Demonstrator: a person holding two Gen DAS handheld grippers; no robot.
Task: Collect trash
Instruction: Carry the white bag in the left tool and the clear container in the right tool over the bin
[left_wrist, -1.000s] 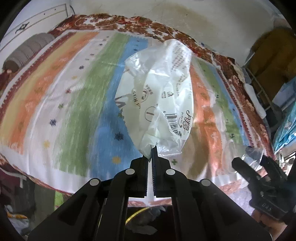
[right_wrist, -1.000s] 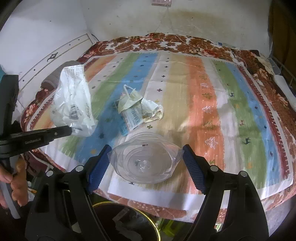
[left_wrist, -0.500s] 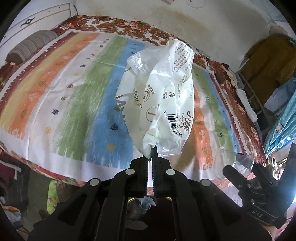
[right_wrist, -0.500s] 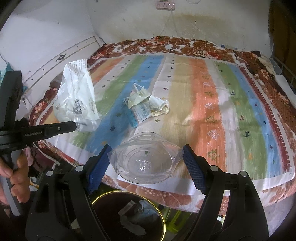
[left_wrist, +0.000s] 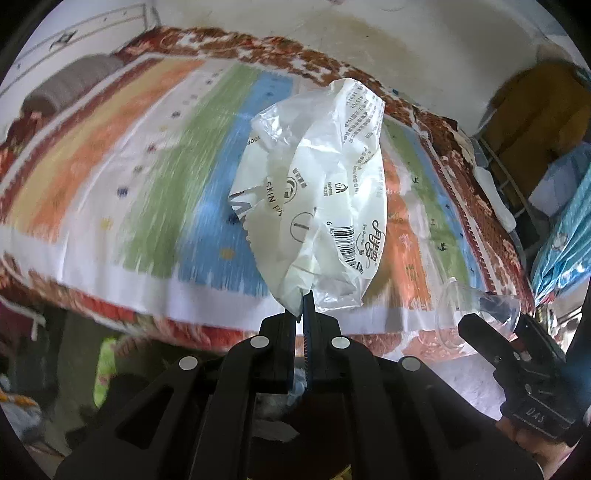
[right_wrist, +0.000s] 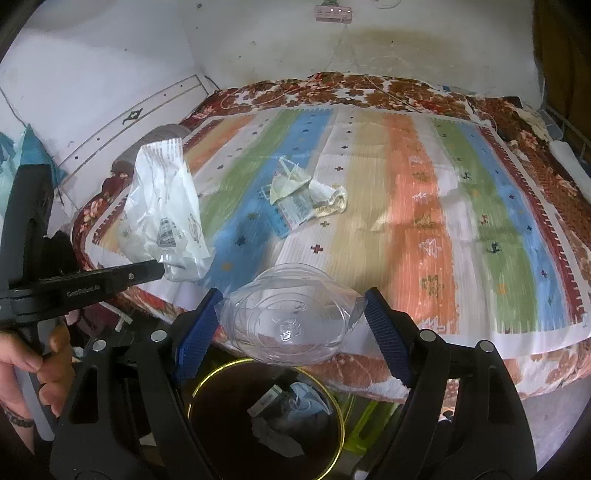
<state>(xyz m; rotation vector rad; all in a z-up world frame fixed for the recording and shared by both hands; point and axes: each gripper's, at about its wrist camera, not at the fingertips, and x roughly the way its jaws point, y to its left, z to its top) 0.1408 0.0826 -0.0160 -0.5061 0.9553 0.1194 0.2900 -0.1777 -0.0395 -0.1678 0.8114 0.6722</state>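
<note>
Fingers, left gripper: together, pinching the lower edge of 1 white printed plastic bag, held up clear of the bed.
Fingers, right gripper: apart, blue pads pressed on both sides of 1 clear plastic bowl.
Below bowl: 1 dark bin, gold rim, scraps inside.
Beyond: striped bedspread; 1 cluster of crumpled wrappers lying mid-bed.
</note>
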